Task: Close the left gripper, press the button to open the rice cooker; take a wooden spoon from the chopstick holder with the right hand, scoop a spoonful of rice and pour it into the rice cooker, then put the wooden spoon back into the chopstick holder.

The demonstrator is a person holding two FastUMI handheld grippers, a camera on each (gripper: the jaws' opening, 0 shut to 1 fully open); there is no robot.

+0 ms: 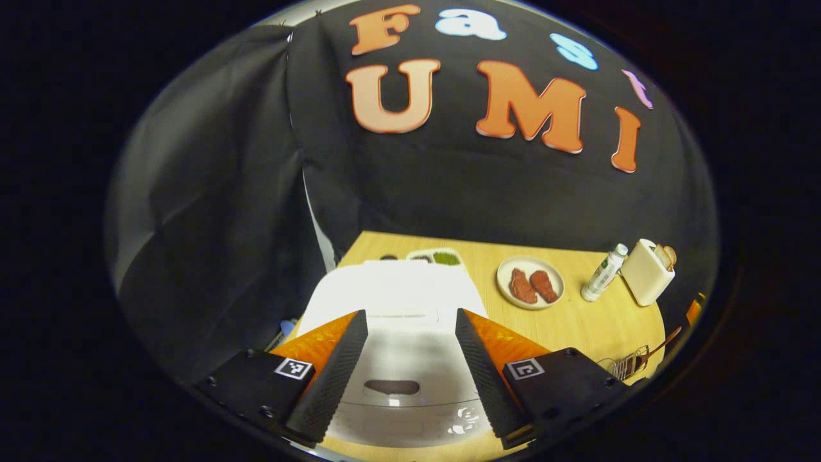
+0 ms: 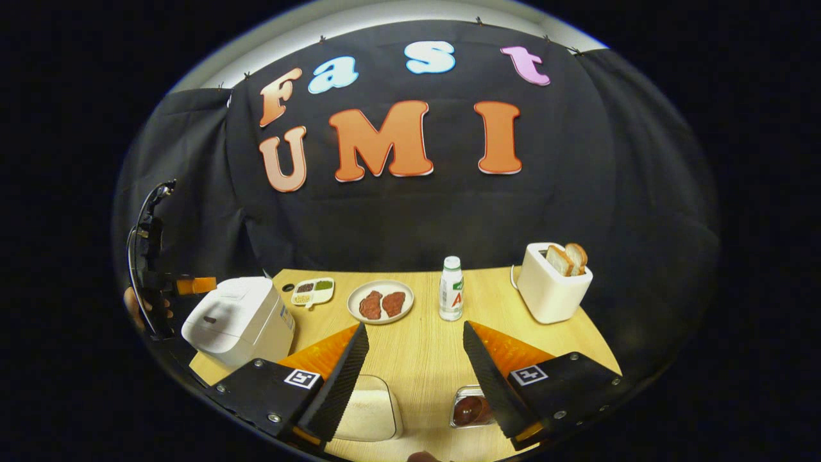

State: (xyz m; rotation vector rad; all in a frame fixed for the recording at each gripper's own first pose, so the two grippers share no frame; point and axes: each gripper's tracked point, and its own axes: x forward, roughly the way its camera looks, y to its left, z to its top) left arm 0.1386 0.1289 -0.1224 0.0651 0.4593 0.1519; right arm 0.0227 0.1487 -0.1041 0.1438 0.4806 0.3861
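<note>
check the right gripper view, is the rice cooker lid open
No, the rice cooker sits with its white lid flat down, shut, left of the plate.

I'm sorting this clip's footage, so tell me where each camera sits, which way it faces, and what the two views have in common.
Left gripper view: rides the left gripper, above the closed rice cooker, facing the back wall; its own open fingers show.
Right gripper view: rides the right gripper, over the table's near edge, facing the wall; its open fingers show, and the left gripper far left.
Shared: rice cooker, plate of meat, bottle, toaster.
</note>
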